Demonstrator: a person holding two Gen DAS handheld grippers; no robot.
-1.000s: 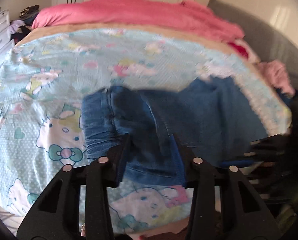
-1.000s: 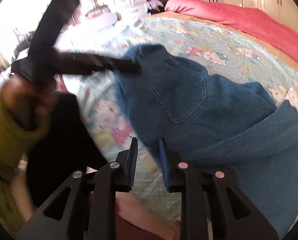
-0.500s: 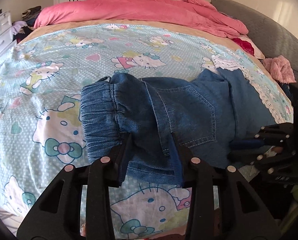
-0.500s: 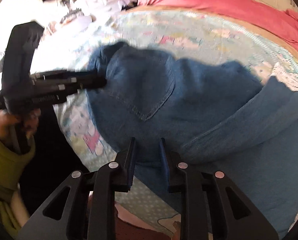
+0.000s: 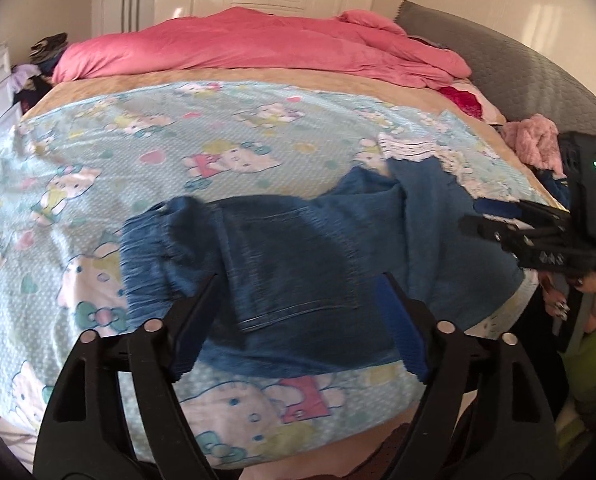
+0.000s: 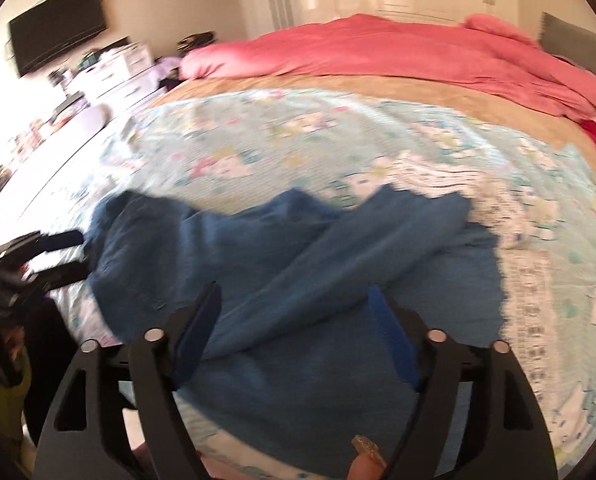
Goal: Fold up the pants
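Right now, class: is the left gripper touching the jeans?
Apart. In the left wrist view the left gripper is opening, its fingers spread clear above the jeans.

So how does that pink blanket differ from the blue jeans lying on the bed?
The pink blanket is large and heaped along the far end of the bed, while the blue jeans are small and lie near the close edge. The blanket is plain pink; the jeans are blue denim with seams and a gathered waistband. Neither is spread flat: the blanket is rumpled and the jeans partly folded. Both rest on the cartoon-print sheet.
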